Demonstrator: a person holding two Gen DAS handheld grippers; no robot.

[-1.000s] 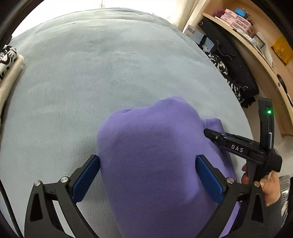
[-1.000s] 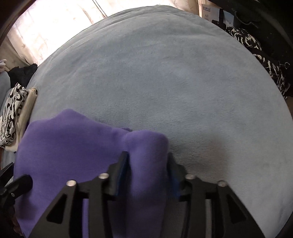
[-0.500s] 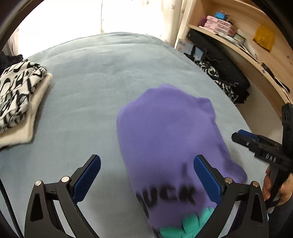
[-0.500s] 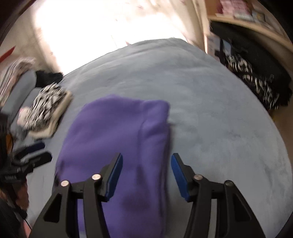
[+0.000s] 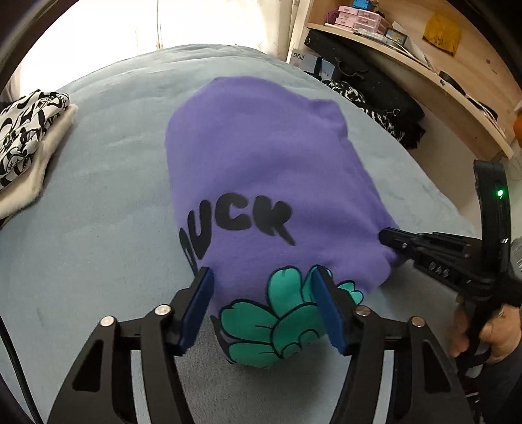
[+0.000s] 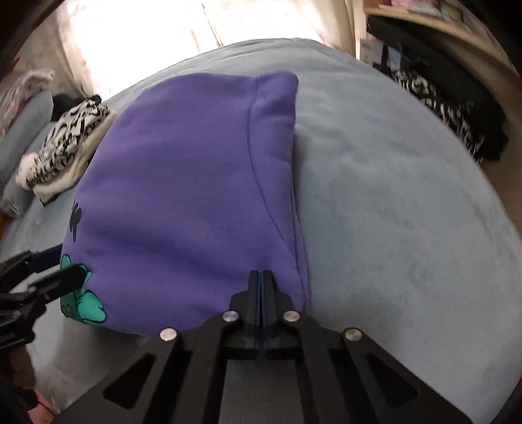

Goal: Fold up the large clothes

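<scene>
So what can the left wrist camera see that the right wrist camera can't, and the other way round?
Only the left wrist view shows the black DUCK lettering on the purple sweatshirt in full, the wooden shelf with pink boxes, and the left gripper, its jaws closing around the teal print.

Only the right wrist view shows the sweatshirt's folded edge with its seam and the right gripper with its jaws shut at the hem.

Both show the sweatshirt, the blue-grey bed cover and the stack of black-and-white patterned clothes.

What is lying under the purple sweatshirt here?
The purple sweatshirt lies folded on the light blue blanket, which shows all around it. Whatever sits directly beneath the fabric, including its own folded-under layers, is covered and cannot be seen.
</scene>
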